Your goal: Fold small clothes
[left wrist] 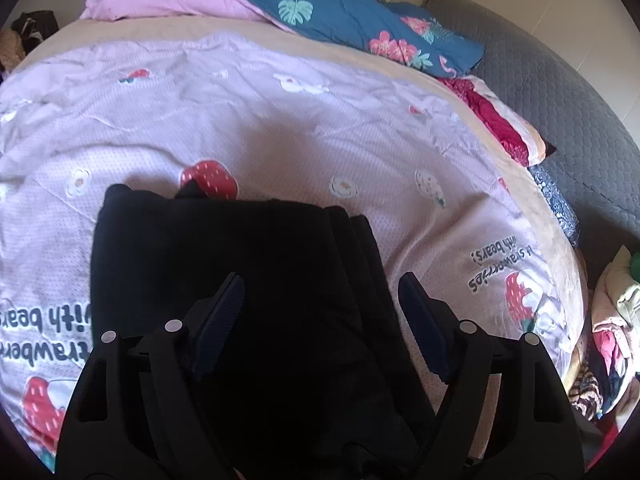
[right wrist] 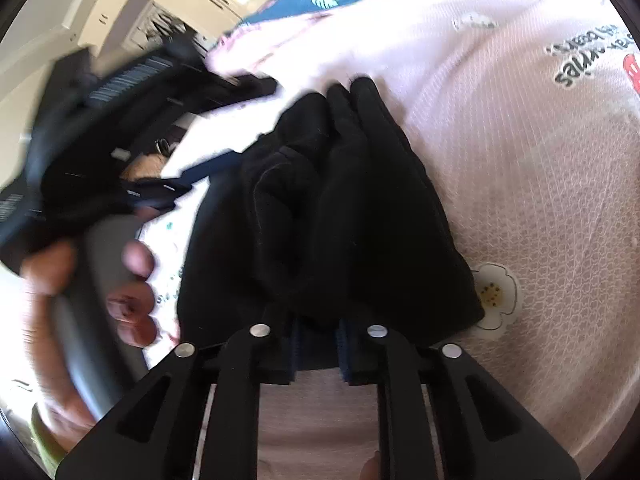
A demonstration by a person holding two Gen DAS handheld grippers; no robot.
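A black garment lies folded in several layers on the pink strawberry quilt. My left gripper hovers just above its near part. The jaws stand wide apart, and the cloth lies below them untouched by the pads. In the right wrist view the same black garment spreads ahead. Its near edge is tucked between the narrow jaws of my right gripper, which is shut on it with the fingertips hidden under the cloth. A hand holds the blurred left gripper at the left.
At the back of the bed lie a pink pillow and a blue leaf-print quilt. A red cloth and a grey padded cover lie at the right. Mixed clothes are piled beyond the bed's right edge.
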